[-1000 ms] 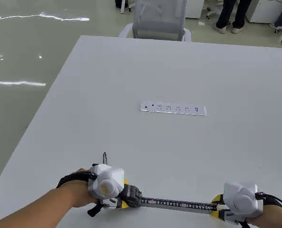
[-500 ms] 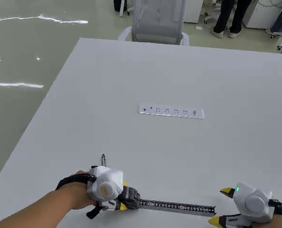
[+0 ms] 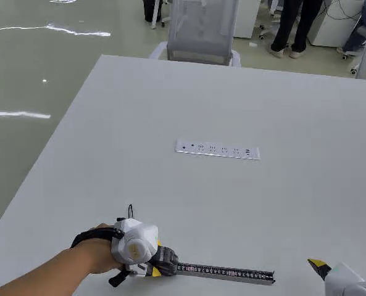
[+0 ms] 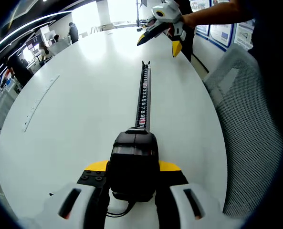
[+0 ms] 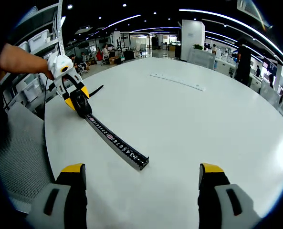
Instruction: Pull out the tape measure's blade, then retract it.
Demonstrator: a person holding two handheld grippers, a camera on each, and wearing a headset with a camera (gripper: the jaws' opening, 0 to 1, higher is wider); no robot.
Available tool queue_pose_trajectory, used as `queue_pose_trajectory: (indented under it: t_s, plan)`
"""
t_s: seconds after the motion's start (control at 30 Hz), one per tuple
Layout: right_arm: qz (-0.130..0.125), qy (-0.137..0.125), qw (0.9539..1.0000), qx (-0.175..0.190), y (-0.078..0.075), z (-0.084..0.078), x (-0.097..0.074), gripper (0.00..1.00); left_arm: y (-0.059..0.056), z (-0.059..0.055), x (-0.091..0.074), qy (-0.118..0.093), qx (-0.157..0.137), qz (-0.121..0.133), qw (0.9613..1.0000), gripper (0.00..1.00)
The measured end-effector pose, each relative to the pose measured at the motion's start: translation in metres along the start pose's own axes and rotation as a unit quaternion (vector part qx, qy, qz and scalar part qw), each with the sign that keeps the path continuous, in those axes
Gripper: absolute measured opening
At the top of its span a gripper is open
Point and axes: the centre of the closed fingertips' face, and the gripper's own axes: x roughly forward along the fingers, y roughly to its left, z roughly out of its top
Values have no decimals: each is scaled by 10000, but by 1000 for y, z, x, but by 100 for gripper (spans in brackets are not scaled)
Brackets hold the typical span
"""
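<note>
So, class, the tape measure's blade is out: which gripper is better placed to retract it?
Probably left: the left gripper is shut on the black tape measure case, while the right gripper hangs open, clear of the numbered blade.

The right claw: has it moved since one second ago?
Yes. In the head view the right claw has let go of the blade tip and drawn off to the right, farther from the power strip.
</note>
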Motion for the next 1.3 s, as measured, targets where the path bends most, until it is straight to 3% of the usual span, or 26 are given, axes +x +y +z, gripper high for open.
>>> queue_pose_trajectory:
  t_s: [0.1, 0.2, 0.23, 0.27, 0.3, 0.37, 0.47, 0.53, 0.67, 0.77, 0.93, 1.0, 1.03, 1.13, 1.17, 1.2, 1.3]
  plan:
    - [-64, 3, 10000, 1, 2, -4, -4, 100, 1, 0, 0, -33, -76, -10, 10000, 33]
    - [-77, 188, 9996, -201, 5, -14, -8, 98, 1, -1, -5, -121, -243, -71, 9996, 34]
    - [-63, 175, 9997, -181, 6, -16, -8, 97, 4, -5, -7, -97, -266, 4, 9996, 37]
    - [-52, 184, 9997, -160, 8, -17, -8, 97, 5, -6, -9, -128, -362, 65, 9992, 47]
    - [-45, 187, 9998, -107, 9, -17, -10, 98, 9, -5, -13, -316, -705, 152, 9969, 55]
    - [-64, 157, 9998, -98, 10, -17, -10, 98, 15, -8, -22, -437, -918, 287, 9944, 68]
    - [-79, 126, 9998, -105, 13, -16, -11, 98, 16, -12, -36, -579, -1111, 431, 9912, 69]
    - [-96, 87, 9999, -112, 13, -15, -11, 99, 18, -14, -44, -685, -1249, 664, 9876, 73]
    - [-109, 12, 9999, -128, 17, -12, -14, 100, 12, -21, -59, -906, -1487, 864, 9809, 82]
    - [-135, -13, 9999, -107, 18, -11, -16, 100, 11, -28, -69, -1046, -1761, 1065, 9730, 85]
    - [-181, -164, 9997, 9, 24, -9, -24, 100, 9, -35, -89, -1328, -2266, 1461, 9538, 95]
    - [-181, -156, 9997, -27, 29, -11, -26, 100, 16, -48, -101, -1252, -2474, 1918, 9414, 99]
    - [-200, -162, 9997, -48, 31, -13, -28, 100, 19, -52, -108, -1338, -2539, 2140, 9337, 99]
    - [-320, -285, 9991, -72, 33, -9, -34, 100, 9, -62, -119, -1495, -2932, 2200, 9183, 99]
    - [-402, -296, 9988, -21, 31, -10, -36, 100, 6, -67, -122, -1488, -3031, 2224, 9146, 99]
    - [-409, -309, 9987, -10, 31, -10, -37, 100, 2, -73, -122, -1452, -3081, 2178, 9146, 99]
    - [-451, -371, 9983, 54, 34, -10, -43, 100, -13, -88, -124, -1414, -3286, 2095, 9100, 99]
